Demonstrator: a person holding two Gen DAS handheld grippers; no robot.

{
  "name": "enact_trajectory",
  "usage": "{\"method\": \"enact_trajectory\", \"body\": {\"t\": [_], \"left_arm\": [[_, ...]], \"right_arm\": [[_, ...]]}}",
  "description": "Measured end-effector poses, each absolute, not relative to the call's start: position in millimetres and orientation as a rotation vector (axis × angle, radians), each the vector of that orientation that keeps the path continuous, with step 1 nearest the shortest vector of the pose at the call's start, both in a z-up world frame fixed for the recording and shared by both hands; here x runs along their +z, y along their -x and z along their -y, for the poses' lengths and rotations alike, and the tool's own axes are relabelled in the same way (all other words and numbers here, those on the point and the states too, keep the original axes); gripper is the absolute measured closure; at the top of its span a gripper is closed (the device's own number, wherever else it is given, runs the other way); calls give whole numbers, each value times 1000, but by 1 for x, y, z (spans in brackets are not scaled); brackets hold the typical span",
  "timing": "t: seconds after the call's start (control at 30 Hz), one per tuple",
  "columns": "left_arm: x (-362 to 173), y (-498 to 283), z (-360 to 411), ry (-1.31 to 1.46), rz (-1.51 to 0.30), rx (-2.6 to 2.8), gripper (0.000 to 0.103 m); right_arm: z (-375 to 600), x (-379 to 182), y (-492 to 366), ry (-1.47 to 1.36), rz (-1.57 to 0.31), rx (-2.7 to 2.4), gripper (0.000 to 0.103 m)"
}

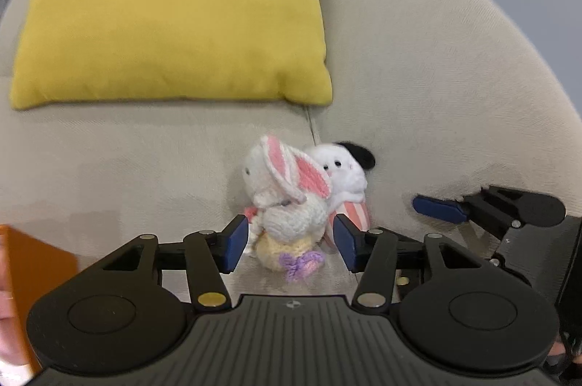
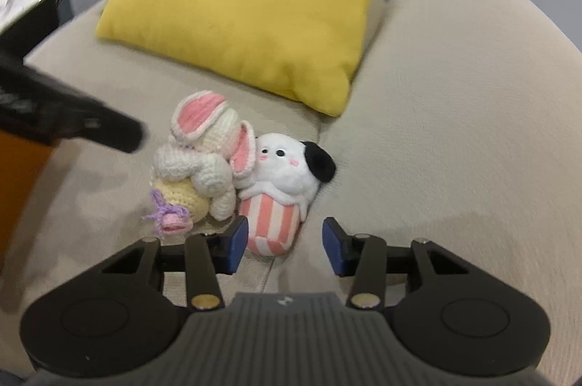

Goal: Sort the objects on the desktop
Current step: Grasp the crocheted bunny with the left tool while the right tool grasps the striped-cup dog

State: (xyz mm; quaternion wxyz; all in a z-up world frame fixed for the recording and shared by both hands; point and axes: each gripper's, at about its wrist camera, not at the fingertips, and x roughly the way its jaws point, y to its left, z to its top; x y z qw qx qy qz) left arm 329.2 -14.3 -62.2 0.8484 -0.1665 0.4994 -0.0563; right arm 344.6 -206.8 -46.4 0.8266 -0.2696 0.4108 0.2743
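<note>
Crochet rabbit (image 1: 287, 204) and striped puppy plush (image 2: 280, 189) lie pressed together on the beige sofa seat (image 1: 127, 167), near the corner of the yellow cushion (image 1: 171, 11). My left gripper (image 1: 291, 244) stands released, pads either side of the rabbit, not pressing. My right gripper (image 2: 285, 246) is also unclenched, its left pad beside the puppy's striped base. Risks, as I judge them: the toys touch, so one may drag the other; soft yarn may slip; my two grippers, close together, may collide.

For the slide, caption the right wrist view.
Right gripper open before a striped plush puppy leaning against a crocheted bunny on a beige sofa.
</note>
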Motion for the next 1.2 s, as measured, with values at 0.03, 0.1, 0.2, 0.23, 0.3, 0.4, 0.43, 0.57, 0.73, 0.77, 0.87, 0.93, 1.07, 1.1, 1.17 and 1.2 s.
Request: {"method": "enact_trajectory", "body": {"t": [0.03,0.1,0.2,0.23,0.3,0.4,0.43,0.57,0.73,0.77,0.87,0.93,1.07,1.1,1.17,1.2], "left_arm": [[-69,-334,17,353,-1068,-119,42],[-85,-343,20,357,-1093,-107,42],[-101,-353,23,371,-1121,-97,42],[-105,-356,24,372,-1129,-90,41],[-113,-363,28,353,-1127,-81,37],[-115,-363,34,327,-1125,-80,33],[-118,-365,37,314,-1128,-75,33],[-131,-367,35,301,-1144,-38,31],[-139,-371,38,318,-1153,-57,31],[-142,-371,40,321,-1156,-57,31],[-148,-372,44,329,-1159,-51,31],[-153,-373,44,350,-1170,-53,32],[-156,-374,47,361,-1174,-46,33],[-156,-374,47,365,-1174,-45,34],[-153,-373,47,374,-1171,-41,36],[-151,-371,46,378,-1168,-39,36]], "right_arm": [[202,-50,-349,581,-888,593,55],[197,-57,-359,586,-922,601,55],[191,-69,-368,594,-960,618,55],[189,-71,-370,593,-965,628,55],[187,-75,-372,596,-975,634,54],[183,-82,-375,608,-985,633,54],[181,-86,-375,617,-985,629,54],[171,-96,-375,685,-977,613,54],[165,-108,-377,744,-955,589,52],[165,-110,-377,750,-951,584,52],[162,-118,-374,801,-923,569,48],[161,-121,-374,804,-913,564,47],[162,-122,-375,797,-896,556,47],[163,-122,-376,790,-895,553,48],[165,-119,-375,775,-897,548,51],[165,-118,-375,766,-900,545,53]]}}
